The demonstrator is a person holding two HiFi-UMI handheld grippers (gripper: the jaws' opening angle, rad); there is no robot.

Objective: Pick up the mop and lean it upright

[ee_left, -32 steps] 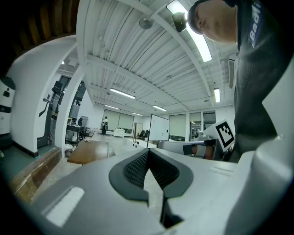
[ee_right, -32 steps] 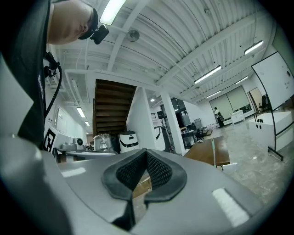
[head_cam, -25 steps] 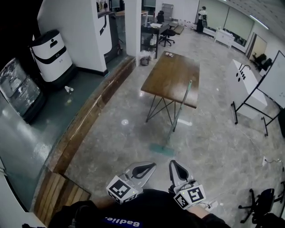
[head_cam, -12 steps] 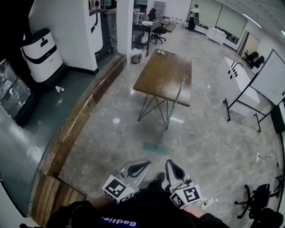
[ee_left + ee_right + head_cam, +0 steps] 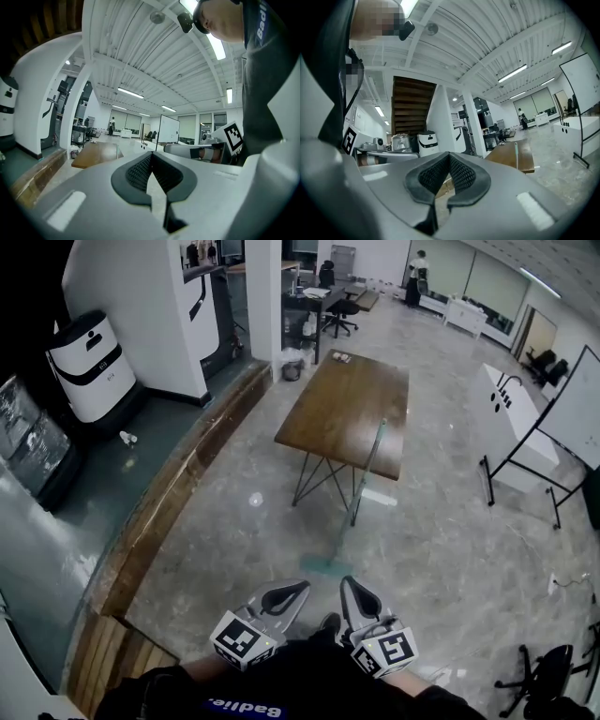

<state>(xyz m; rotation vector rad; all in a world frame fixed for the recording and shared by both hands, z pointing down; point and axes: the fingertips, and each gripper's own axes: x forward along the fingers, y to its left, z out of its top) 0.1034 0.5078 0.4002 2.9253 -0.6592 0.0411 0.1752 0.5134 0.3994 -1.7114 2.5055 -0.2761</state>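
Fingers (image 5: 138, 171) on both grippers together | mop (image 5: 360, 491) foot: head view only

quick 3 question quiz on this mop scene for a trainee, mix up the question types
1. Multiple choice: the mop has its handle
A) held in a claw
B) leaning on the edge of the wooden table
C) propped against the whiteboard

2. True or false: the left claw and the right claw are both shut with nothing between their jaws.

3. Fill in: in the head view, the white machine stands to the ___ of the wooden table.

Key: 1 B. 2 true. 3 left.
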